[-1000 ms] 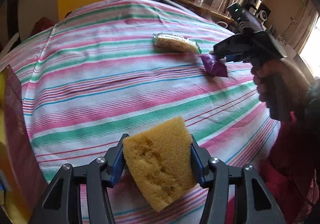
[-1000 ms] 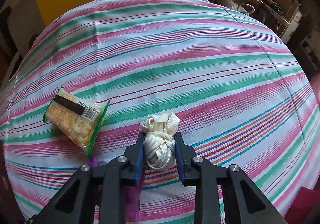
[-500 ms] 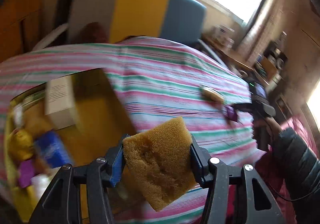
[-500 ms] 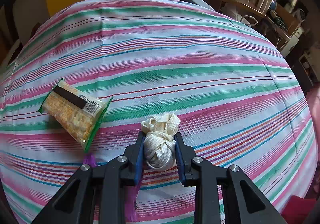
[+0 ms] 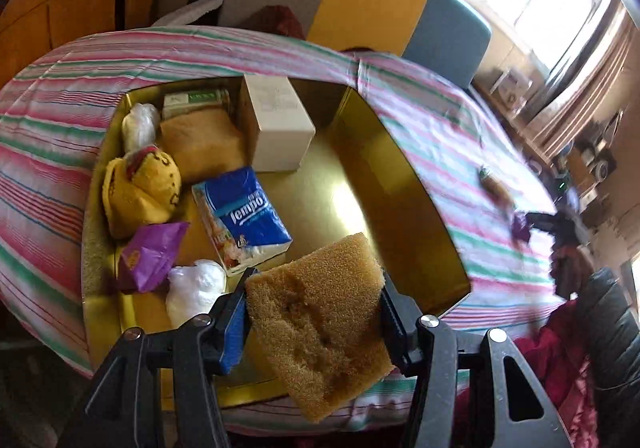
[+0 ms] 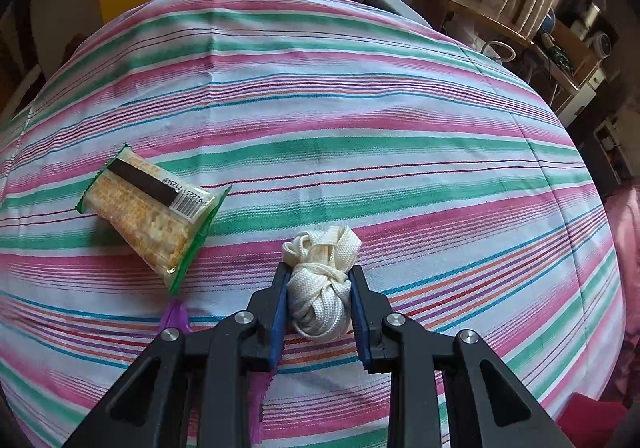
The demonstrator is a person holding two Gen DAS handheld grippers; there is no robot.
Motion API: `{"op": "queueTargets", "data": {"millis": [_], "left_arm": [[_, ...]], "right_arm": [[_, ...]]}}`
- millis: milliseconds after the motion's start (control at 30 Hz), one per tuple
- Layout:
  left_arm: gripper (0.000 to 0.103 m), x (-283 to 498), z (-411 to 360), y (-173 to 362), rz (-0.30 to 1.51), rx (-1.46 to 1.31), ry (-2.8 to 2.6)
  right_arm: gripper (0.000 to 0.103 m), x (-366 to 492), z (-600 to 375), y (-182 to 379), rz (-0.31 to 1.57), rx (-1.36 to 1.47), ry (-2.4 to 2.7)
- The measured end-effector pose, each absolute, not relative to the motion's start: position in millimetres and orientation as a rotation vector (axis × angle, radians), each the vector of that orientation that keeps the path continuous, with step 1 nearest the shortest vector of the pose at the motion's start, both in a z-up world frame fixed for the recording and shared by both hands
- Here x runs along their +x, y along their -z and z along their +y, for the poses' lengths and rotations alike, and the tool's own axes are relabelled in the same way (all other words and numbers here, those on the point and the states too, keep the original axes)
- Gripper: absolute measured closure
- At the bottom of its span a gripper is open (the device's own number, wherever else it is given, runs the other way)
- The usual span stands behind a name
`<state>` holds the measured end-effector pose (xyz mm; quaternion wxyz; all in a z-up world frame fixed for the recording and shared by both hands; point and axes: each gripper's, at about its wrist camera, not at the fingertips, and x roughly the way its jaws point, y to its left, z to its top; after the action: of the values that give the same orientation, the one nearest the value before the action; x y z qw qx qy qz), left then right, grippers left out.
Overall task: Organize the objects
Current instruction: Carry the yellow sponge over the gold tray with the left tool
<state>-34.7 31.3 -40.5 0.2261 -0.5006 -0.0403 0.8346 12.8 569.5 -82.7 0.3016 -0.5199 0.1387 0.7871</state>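
My sponge (image 5: 320,322) hides the gold box's (image 5: 400,172) near wall. Toward two o'clock, my right gripper (image 5: 560,224) is a blur, its jaws unreadable there. In my right view, the fingers cover most of a purple wrapper (image 6: 175,316) at seven o'clock.

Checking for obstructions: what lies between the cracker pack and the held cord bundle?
Only bare striped cloth separates the cracker pack from the cord bundle, in the right wrist view.
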Motion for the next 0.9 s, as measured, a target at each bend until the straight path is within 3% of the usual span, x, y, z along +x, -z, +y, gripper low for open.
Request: {"op": "queueTargets", "data": {"millis": [333,533,900], "left_arm": [[0.037,-53,28,88,-0.044,-1.533,-2.325],[0.036,-47,19,79,-0.089,-1.488,-2.342],[0.036,-24,13,39,0.038,-1.296,-2.569]], "right_arm": [[0.075,13,568,83,0.351,-1.384,-2.086],[0.075,12,575,84,0.353,-1.386,-2.086],[0.075,11,573,83,0.319,-1.393,-2.083]]}}
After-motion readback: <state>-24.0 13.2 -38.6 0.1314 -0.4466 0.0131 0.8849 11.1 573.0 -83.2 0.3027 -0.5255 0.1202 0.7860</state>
